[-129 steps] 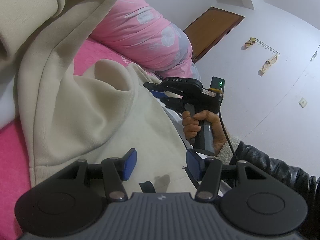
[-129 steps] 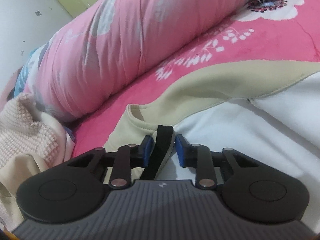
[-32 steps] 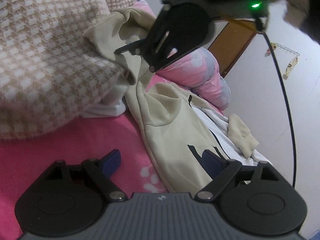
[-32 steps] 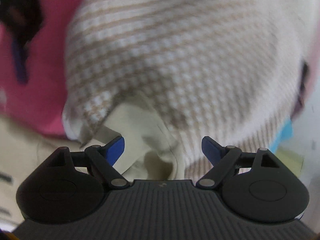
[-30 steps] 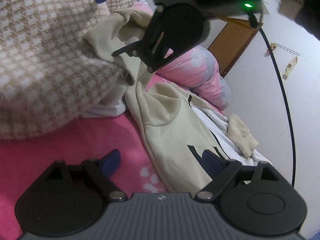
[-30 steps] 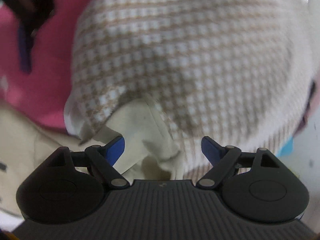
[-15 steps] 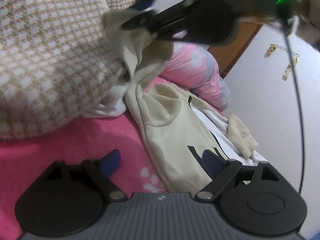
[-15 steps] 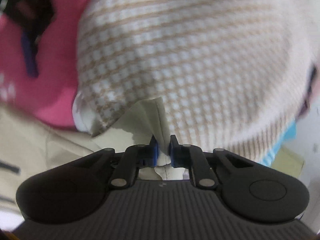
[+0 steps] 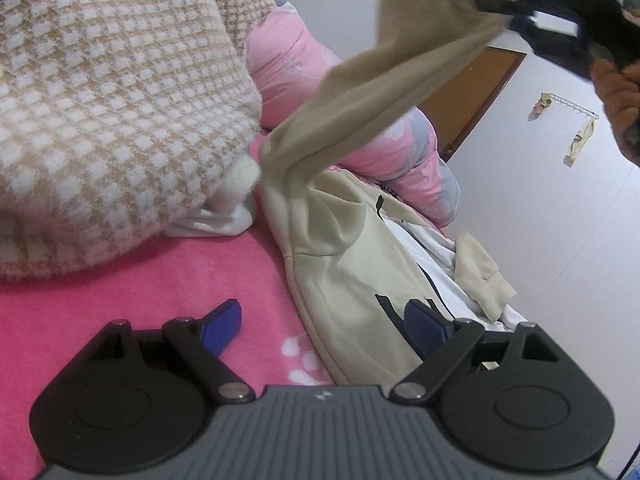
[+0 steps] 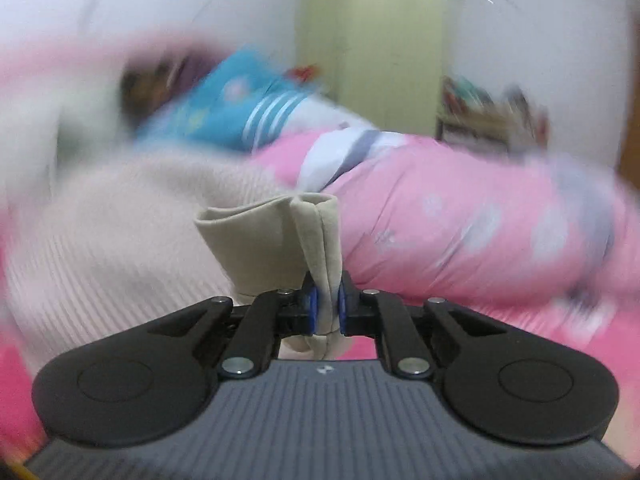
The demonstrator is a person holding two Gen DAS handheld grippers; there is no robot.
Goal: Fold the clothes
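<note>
A beige hoodie (image 9: 352,256) lies on the pink bed cover (image 9: 168,280), its white lining (image 9: 436,256) showing. My right gripper (image 9: 516,16) is shut on the end of the hoodie's sleeve (image 9: 360,116) and holds it stretched up in the air, to the upper right. In the right wrist view the gripper (image 10: 325,312) pinches the beige cuff (image 10: 280,240) between its blue pads. My left gripper (image 9: 324,324) is open and empty, low over the bed at the hoodie's near edge.
A checked beige and white knit blanket (image 9: 108,116) is piled at the left, against the hoodie's shoulder. A rolled pink quilt (image 9: 304,76) lies behind. A white wall (image 9: 532,208) and a brown door (image 9: 476,96) stand at the right.
My right gripper closed on the sleeve cuff by the knit blanket, then lifted it up and to the right, pulling the sleeve straight. My left gripper has stayed open and still.
</note>
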